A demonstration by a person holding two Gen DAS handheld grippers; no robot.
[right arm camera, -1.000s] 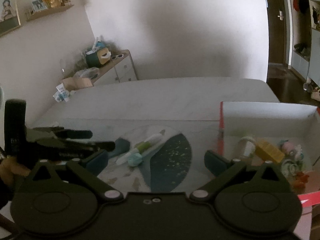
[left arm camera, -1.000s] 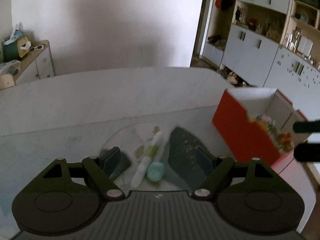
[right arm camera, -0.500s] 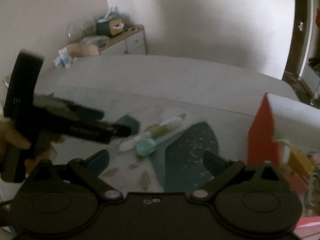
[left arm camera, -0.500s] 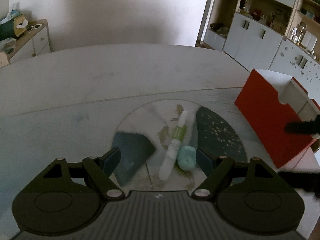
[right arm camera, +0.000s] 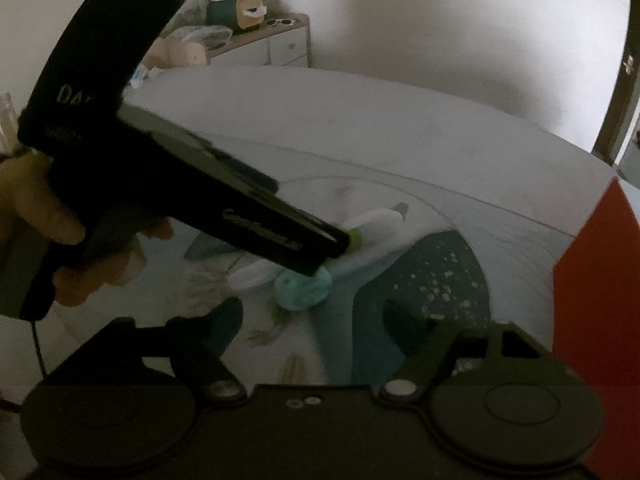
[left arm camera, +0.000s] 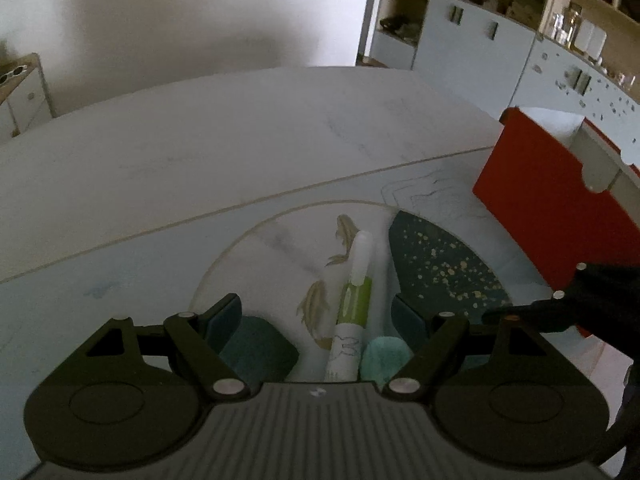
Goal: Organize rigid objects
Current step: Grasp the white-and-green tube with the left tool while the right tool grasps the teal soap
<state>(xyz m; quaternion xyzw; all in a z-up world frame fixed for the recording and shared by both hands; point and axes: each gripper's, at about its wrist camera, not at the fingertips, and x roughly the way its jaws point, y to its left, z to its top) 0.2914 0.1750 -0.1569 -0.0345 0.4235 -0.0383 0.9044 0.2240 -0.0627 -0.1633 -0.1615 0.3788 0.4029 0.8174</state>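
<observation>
A white and green tube lies on the round patterned mat, with a small teal block beside its near end. My left gripper is open and low over them, one finger on each side of the tube and block. The right wrist view shows the left gripper over the tube and teal block. My right gripper is open and empty, held back from the mat.
A red box with white inner walls stands at the right of the mat; its red wall is close to my right gripper. The white table runs on behind. Cabinets stand far right, a low dresser far left.
My left gripper has moved forward and down until its fingers straddle the tube and teal block. My right gripper has swung left, so the box contents have left its view.
</observation>
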